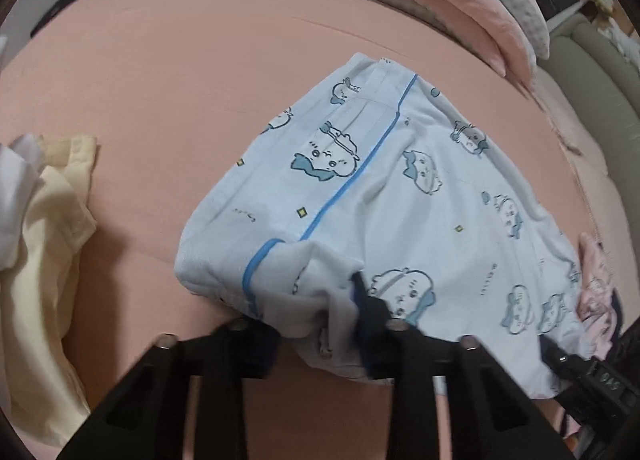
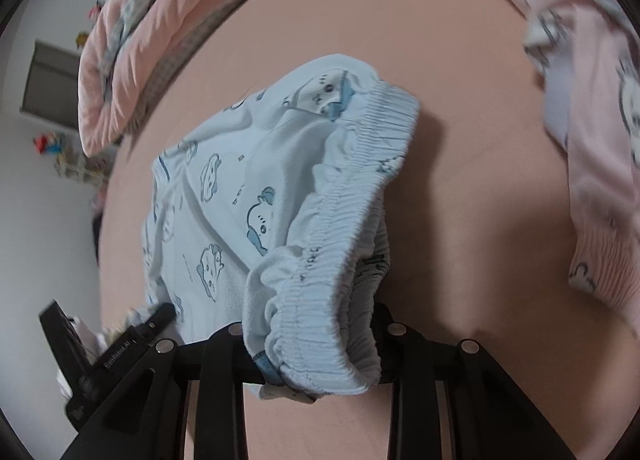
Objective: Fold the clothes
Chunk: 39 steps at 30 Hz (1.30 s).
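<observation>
Light blue pajama pants (image 1: 384,188) with little cartoon critters and a blue piping stripe are spread across the pink bed sheet (image 1: 180,80), partly folded over. Left gripper (image 1: 316,324) has its jaws clamped on a bunched bit of the fabric at the near edge, and the right gripper (image 2: 312,340) is pinching the elastic waistband (image 2: 344,220), which is doubled over and lifted a bit off the sheet. Off to the left in the left wrist view there's a pale yellow garment (image 1: 48,244) lying well apart, and in the right wrist view a pink printed garment (image 2: 592,132) sits to the right. Pink quilt (image 1: 452,0) is piled at the far side of the bed
</observation>
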Each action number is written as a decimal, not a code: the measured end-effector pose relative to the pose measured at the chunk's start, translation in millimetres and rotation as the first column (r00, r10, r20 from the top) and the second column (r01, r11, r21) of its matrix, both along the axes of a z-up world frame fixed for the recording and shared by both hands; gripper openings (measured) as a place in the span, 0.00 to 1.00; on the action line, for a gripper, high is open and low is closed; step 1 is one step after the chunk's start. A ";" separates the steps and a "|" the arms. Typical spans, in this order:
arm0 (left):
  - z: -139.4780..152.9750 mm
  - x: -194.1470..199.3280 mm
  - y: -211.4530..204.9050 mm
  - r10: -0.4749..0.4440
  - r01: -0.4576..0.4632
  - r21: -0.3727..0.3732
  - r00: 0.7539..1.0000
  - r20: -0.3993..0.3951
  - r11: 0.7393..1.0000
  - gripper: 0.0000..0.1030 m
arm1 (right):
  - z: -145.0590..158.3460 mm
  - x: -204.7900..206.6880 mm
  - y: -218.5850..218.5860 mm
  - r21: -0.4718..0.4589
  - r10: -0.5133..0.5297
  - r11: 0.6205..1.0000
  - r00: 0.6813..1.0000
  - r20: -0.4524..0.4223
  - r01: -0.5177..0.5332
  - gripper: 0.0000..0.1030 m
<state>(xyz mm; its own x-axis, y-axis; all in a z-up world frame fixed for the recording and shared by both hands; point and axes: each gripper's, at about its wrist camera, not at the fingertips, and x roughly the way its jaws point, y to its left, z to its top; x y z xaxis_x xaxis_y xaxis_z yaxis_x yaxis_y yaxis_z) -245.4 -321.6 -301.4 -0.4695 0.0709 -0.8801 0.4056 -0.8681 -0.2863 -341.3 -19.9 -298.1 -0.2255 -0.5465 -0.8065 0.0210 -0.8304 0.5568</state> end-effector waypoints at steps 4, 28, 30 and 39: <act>6.6 9.0 -5.9 0.044 -0.042 0.078 0.999 -0.026 0.996 0.10 | 5.1 -1.3 3.9 -0.016 0.018 1.000 1.000 0.009 -0.017 0.27; 26.1 71.0 24.2 0.076 -0.075 0.107 0.997 -0.009 0.991 0.09 | 31.5 79.8 46.7 0.165 0.281 0.947 0.960 -0.016 -0.274 0.20; 25.6 76.9 24.9 0.074 -0.073 0.108 0.997 -0.002 0.991 0.09 | 27.6 86.6 51.8 0.150 0.280 0.950 0.960 -0.011 -0.275 0.20; 18.7 58.9 40.8 0.035 -0.036 0.064 0.999 0.012 0.997 0.09 | 18.8 72.9 42.5 0.143 0.254 0.957 0.967 0.000 -0.251 0.22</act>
<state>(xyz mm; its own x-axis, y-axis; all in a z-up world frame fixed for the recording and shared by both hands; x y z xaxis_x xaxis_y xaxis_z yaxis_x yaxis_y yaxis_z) -186.5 -280.8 -282.7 -0.4628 0.1109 -0.8795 0.4392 -0.8331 -0.3362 -268.4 22.5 -279.4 -0.1102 -0.4690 -0.8763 0.2493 -0.8665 0.4324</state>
